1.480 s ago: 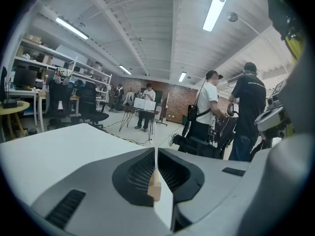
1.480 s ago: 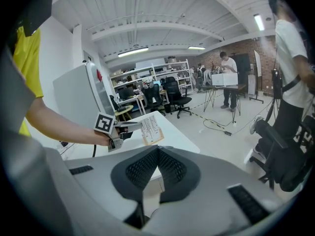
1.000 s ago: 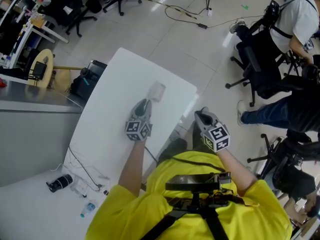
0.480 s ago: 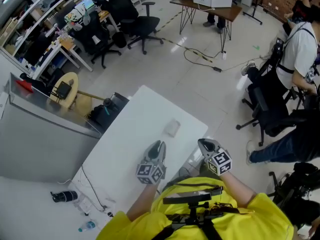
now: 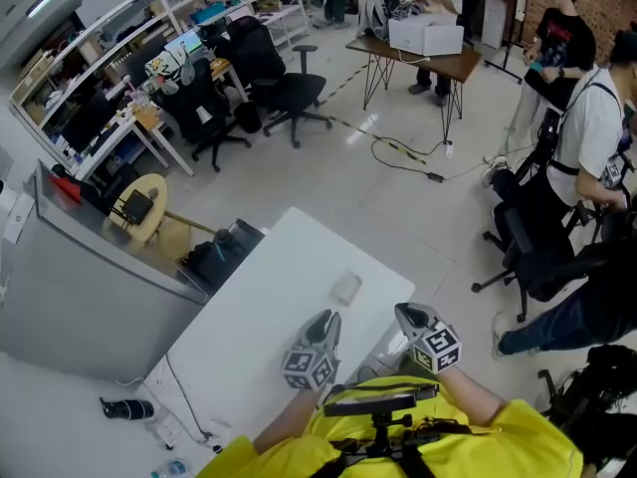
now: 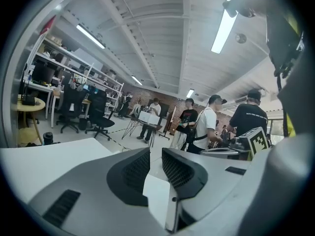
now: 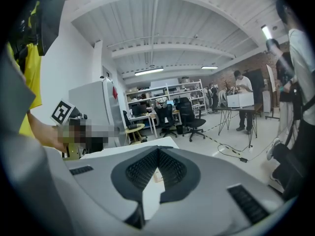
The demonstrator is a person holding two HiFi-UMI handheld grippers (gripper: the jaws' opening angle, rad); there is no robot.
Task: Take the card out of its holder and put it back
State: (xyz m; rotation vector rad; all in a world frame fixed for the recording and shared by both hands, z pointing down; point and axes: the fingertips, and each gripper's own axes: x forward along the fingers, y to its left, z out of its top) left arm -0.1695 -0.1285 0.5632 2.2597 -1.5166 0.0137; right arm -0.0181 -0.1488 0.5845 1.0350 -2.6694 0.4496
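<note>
The left claw (image 5: 323,323) is released: in the left gripper view its two ribbed jaws stand a narrow gap apart, with nothing between them and only the white counter (image 5: 249,317) showing through the slot. It hovers above the near end of the counter, pointing up along it, with its marker cube toward the person's yellow shirt (image 5: 468,436).

The right claw (image 5: 406,313) is clenched on nothing. The right gripper view shows its jaw tips meeting in a point, and only the pale counter is seen through the wedge-shaped opening below them. In the head view it hangs beside the counter's near right edge, level with the left claw and well apart from it.

The card holder (image 5: 345,288) lies flat on the counter just beyond the two claws, nearer to the left one and touching neither. It is a small, pale, roughly square thing. Whether the card is inside it is too small to make out.

A thin cable (image 5: 184,396) trails along the near left part of the counter. Past the far end, on the shiny floor, stands a black office chair (image 5: 289,93). Farther off is a table (image 5: 448,63) on thin legs carrying a white box (image 5: 428,38), with people standing around it. At the right edge of the head view a person in a white shirt (image 5: 587,137) is bent over another dark chair.
</note>
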